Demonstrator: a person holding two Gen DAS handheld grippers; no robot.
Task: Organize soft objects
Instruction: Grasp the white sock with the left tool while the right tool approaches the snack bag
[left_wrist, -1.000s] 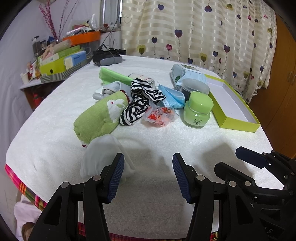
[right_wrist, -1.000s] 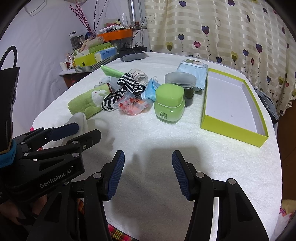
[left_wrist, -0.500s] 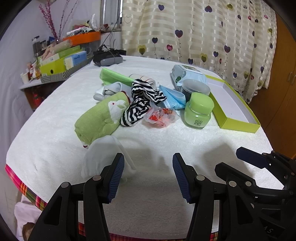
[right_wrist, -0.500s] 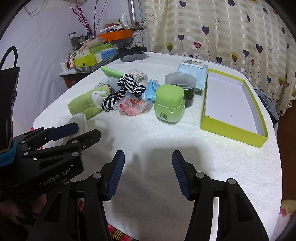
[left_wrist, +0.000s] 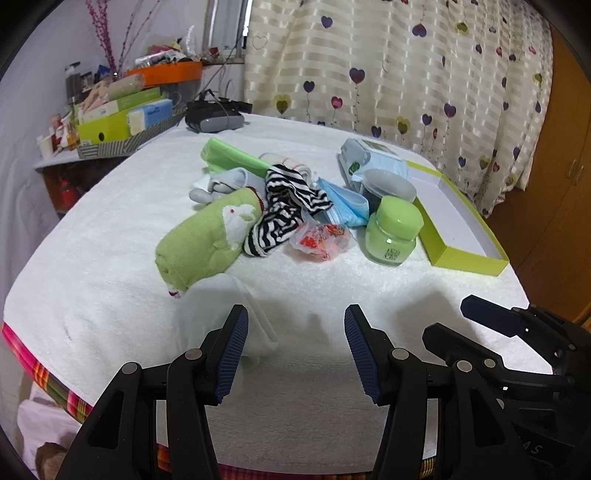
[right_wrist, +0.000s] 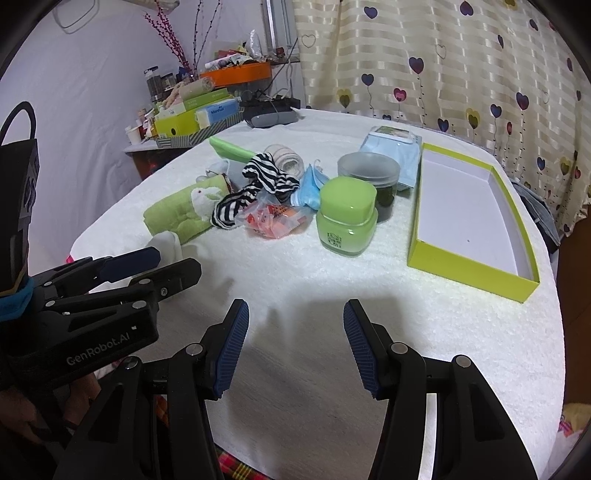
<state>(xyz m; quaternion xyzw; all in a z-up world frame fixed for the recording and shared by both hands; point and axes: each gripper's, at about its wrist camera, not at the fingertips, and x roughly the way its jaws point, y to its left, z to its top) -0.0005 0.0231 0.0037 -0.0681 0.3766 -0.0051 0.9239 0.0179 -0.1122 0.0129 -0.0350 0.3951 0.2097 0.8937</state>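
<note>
Soft things: a green rolled towel with a white bunny (left_wrist: 210, 236), a black and white striped sock (left_wrist: 284, 206), a blue cloth piece (left_wrist: 343, 203), a pale grey sock (left_wrist: 225, 181) and a thin white cloth (left_wrist: 225, 306) lie in a heap in the middle left of both views, on the white fluffy table (left_wrist: 110, 288).
Box: a long yellow-green box with a white inside (right_wrist: 469, 210) sits at the right of the frame, with nothing in it that I can see. I think the soft things should go there.
Left claw: the left claw (left_wrist: 295, 347) is wide and holds nothing; the white cloth lies just by its left finger.
Right claw: the right claw (right_wrist: 295, 339) is wide too and holds nothing, over bare table.
What could go wrong: the socks are tangled, so a pull on one may drag the others. The crinkly bag of orange snacks (left_wrist: 321, 240) touches the striped sock and could come along. The green jar with a square lid (right_wrist: 347, 221) and the dark jar with a grey lid (right_wrist: 369, 181) stand between the heap and the box, so a swinging sock could knock them over. The thin white cloth may slip out of a pinch.
Writing: "GenRobot.AI" on the left claw's body in the right view. A blue box at the upper left reads something like "Manhua"; I am not sure. The green jar's label is too small to read.
</note>
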